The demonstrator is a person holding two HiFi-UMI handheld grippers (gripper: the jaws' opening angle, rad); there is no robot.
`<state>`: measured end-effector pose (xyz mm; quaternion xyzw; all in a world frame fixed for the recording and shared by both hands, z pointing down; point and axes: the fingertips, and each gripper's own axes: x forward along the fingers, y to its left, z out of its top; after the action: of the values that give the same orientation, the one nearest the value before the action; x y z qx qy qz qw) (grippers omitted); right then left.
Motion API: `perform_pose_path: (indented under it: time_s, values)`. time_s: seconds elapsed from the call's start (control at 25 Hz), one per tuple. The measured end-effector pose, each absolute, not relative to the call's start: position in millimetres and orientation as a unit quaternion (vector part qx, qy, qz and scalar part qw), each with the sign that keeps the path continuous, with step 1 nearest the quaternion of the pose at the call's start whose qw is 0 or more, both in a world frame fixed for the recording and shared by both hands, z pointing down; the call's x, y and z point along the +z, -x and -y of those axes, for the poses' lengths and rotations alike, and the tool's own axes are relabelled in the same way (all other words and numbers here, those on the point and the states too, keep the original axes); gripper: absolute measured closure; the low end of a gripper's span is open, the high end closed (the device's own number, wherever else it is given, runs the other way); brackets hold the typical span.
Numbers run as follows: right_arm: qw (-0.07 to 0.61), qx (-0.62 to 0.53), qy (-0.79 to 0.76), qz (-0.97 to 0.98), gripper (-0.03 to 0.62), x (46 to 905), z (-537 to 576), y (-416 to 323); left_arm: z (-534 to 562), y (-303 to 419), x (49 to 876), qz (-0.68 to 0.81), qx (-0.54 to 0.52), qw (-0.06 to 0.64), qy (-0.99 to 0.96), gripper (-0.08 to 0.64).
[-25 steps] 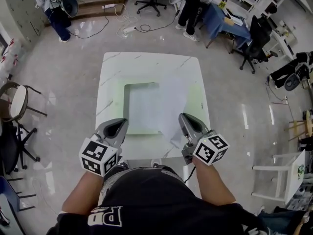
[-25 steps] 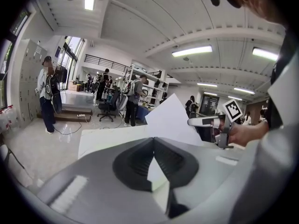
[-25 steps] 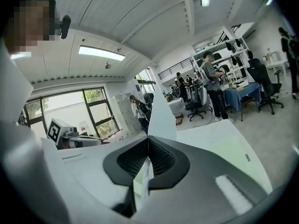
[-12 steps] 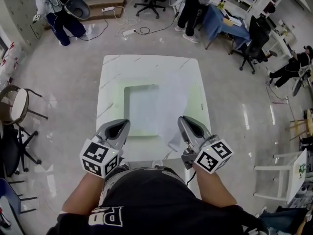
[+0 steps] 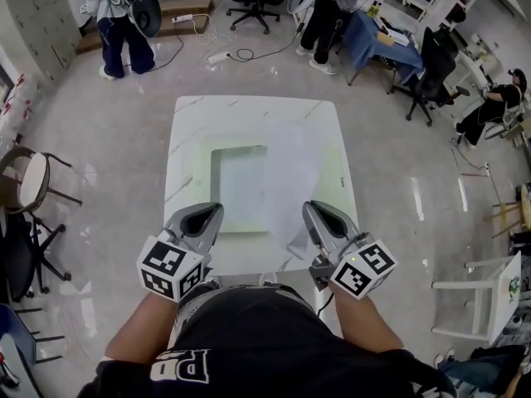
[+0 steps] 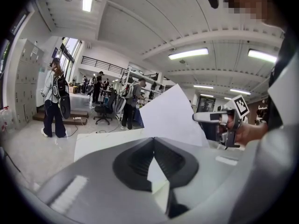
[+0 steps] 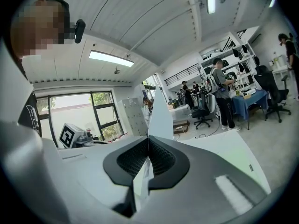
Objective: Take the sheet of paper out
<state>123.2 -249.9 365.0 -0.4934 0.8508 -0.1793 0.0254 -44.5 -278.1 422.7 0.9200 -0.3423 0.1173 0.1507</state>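
Since the earlier frame the right gripper (image 5: 309, 209) has gone a little more to the right and toward the person. The sheet of paper (image 5: 292, 172) came along with it. The white table (image 5: 249, 110) and the green sleeve (image 5: 238, 181) on it have not shifted. More of the sleeve's inside now shows bare at its left.

The sheet lies half out over the sleeve's right side, with its near corner lifted. The right gripper's jaws are closed on that corner. The left gripper (image 5: 217, 209) has its jaws pressed together on a thin pale edge, which I judge to be the sleeve's near border. So the pull is working, and the sheet seems close to free.
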Motion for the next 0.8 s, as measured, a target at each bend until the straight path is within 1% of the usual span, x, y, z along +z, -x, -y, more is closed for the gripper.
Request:
perform_pose_path:
  time_s: [0.8]
  values:
    - [0.021, -0.180, 0.489, -0.854, 0.591, 371.8, 250.5, -120.7, 275.6, 47.1, 426.1, 0.348, 0.119, 0.152, -0.918, 0.503]
